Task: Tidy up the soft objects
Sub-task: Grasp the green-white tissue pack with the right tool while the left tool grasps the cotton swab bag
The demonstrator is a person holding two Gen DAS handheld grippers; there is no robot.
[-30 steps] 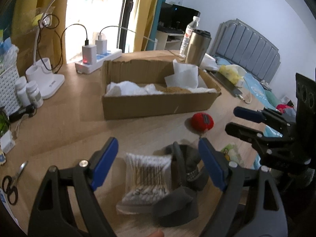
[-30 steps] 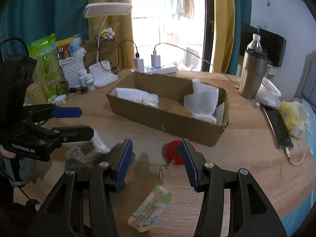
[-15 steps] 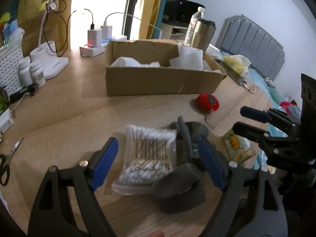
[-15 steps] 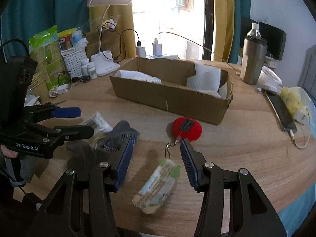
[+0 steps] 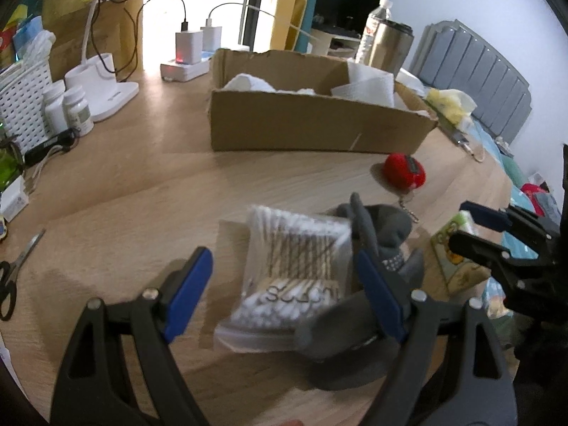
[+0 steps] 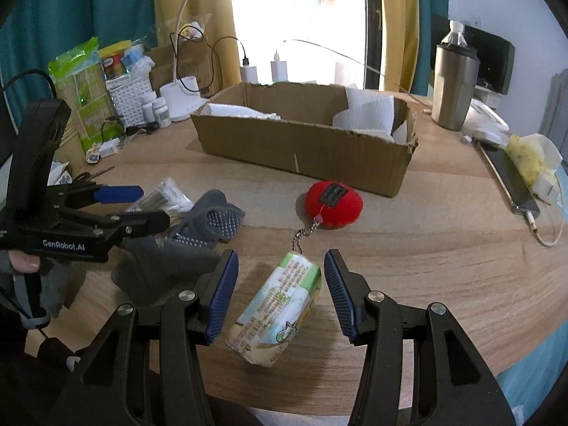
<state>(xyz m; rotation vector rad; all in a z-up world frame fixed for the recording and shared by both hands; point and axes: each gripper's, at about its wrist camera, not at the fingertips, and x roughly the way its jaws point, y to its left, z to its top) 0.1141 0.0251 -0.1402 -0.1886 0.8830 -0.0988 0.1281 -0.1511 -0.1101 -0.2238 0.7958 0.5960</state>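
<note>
Both grippers are spread wide, holding nothing: the left gripper [image 5: 282, 296] straddles the swab bag [image 5: 294, 273] beside the gloves [image 6: 198, 234], the right gripper [image 6: 278, 293] the tissue pack [image 6: 278, 310], probably lining up grasps for the far box [image 6: 301, 142].

"GenRobot.AI" — white lettering on the left tool [image 6: 142, 206]

Each gripper, the left gripper [image 5: 284, 291] and the right gripper [image 6: 280, 293], is built of black plastic arms tipped with ribbed blue pads [image 6: 222, 296] and fastened with silver screws. White "GenRobot.AI" lettering is printed on the left body. A bare thumb [image 6: 23, 262] is seen beside a grey strap.
</note>
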